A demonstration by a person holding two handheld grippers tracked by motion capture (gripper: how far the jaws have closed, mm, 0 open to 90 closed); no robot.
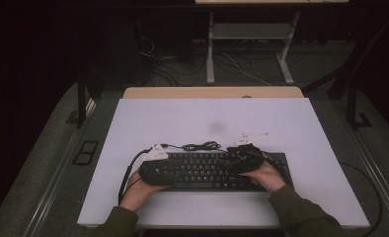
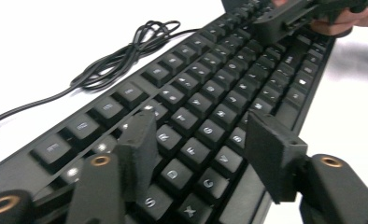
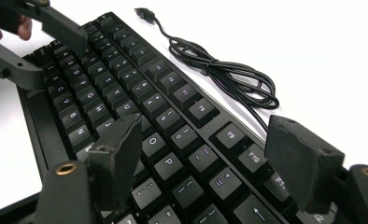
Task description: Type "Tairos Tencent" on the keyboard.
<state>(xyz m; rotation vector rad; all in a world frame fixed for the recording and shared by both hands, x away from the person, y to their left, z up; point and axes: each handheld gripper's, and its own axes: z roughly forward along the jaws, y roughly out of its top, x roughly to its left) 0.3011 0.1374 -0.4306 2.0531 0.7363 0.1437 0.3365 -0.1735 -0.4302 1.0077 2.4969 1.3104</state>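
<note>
A black keyboard (image 1: pixel 212 170) lies near the front of the white table (image 1: pixel 207 118), with its thin black cable (image 1: pixel 202 146) coiled just behind it. My left gripper (image 1: pixel 155 165) sits over the keyboard's left end. In the left gripper view its jaws (image 2: pixel 203 140) stand apart above the letter keys (image 2: pixel 191 116), holding nothing. My right gripper (image 1: pixel 242 160) hovers over the right half. In the right gripper view its jaws (image 3: pixel 210 149) are spread above the keys (image 3: pixel 168 121), also with nothing held. The cable (image 3: pixel 229 70) ends in a loose USB plug (image 3: pixel 145 13).
A hand holds each gripper from the table's near edge. Bare white tabletop stretches behind and on both sides of the keyboard. Beyond the table's wooden far edge (image 1: pixel 212 92) stands a desk frame (image 1: pixel 252 44) with cables on the grey floor.
</note>
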